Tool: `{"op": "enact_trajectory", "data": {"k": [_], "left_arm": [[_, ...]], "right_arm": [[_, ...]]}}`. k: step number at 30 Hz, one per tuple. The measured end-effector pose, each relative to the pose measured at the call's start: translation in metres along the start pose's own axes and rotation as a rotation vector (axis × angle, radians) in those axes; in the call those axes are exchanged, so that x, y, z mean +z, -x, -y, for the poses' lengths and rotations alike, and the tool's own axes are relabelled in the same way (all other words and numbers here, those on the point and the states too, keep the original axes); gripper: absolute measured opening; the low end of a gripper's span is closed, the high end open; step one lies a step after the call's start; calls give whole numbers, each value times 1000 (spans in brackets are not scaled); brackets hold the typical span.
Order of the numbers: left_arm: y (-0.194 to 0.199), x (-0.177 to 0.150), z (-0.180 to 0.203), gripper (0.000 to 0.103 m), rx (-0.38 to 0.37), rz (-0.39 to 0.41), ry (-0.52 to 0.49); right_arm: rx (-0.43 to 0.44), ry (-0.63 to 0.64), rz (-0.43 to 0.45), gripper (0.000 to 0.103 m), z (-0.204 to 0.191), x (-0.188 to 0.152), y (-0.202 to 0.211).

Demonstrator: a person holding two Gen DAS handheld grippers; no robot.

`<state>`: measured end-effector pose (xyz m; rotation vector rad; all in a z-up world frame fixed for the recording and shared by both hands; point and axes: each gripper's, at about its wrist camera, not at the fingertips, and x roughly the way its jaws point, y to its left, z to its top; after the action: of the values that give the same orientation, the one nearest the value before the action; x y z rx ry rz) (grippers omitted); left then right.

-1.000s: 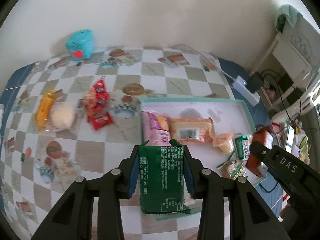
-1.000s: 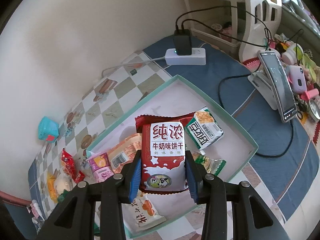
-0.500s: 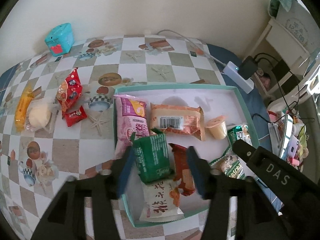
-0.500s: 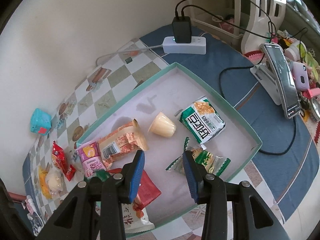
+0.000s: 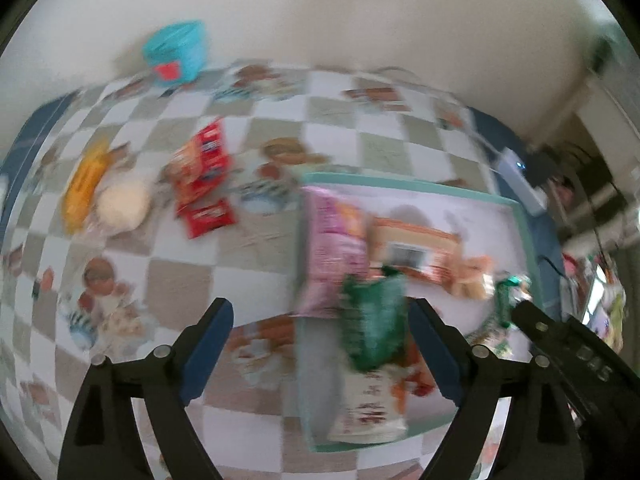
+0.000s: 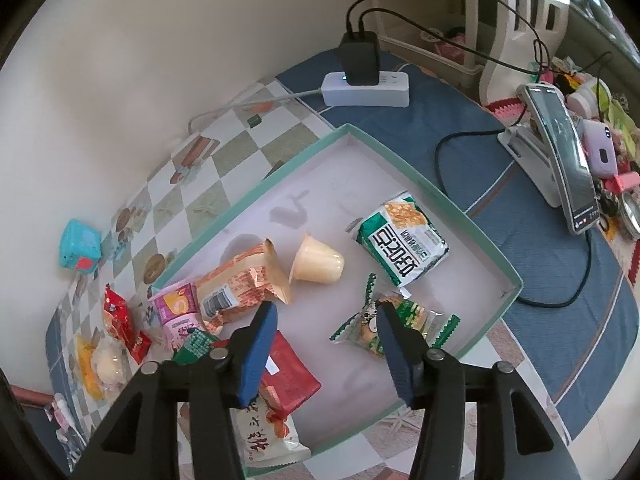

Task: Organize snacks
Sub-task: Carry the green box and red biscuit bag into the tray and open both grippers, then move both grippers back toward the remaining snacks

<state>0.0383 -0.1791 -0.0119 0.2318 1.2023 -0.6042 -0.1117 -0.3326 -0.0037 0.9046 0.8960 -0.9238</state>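
Note:
A teal-rimmed tray [image 6: 472,232] [image 5: 400,180] holds several snacks: a green packet [image 5: 374,328], a pink packet [image 5: 332,248], an orange packet [image 6: 240,284], a jelly cup [image 6: 316,262], a green-white packet [image 6: 402,242] and a red packet [image 6: 290,376]. My left gripper [image 5: 316,344] is open and empty, over the tray's left edge; this view is blurred. My right gripper [image 6: 326,348] is open and empty above the tray's near part. Red packets [image 5: 200,176], a yellow snack [image 5: 82,188] and a white round snack [image 5: 122,208] lie on the checked cloth left of the tray.
A teal box [image 5: 176,54] stands by the wall. A power strip with charger [image 6: 364,84] and cables lie beyond the tray. A phone on a stand [image 6: 560,156] and small clutter sit at the right on the blue cloth.
Both grippers opened and let go: the green packet and the red milk-biscuit packet now lie in the tray. The left gripper has swung to the left; the right has pulled back slightly.

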Motion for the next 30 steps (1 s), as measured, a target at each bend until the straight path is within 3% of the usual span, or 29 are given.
{"op": "enact_trajectory", "data": {"k": [5, 8, 13, 17, 19, 30], "left_arm": [[2, 6, -51, 90, 47, 5, 148], [10, 8, -81, 95, 74, 28, 222], [21, 10, -130, 95, 158, 61, 328], [28, 11, -162, 95, 228, 70, 362], [30, 10, -172, 95, 251, 69, 364], [51, 1, -227, 95, 320, 101, 437]], "right_arm": [[-4, 16, 2, 63, -4, -1, 0], [5, 48, 1, 75, -14, -3, -1], [39, 115, -1, 75, -34, -9, 1], [62, 162, -3, 79, -52, -18, 1], [85, 181, -10, 89, -60, -22, 0], [133, 281, -33, 89, -98, -49, -3]]}}
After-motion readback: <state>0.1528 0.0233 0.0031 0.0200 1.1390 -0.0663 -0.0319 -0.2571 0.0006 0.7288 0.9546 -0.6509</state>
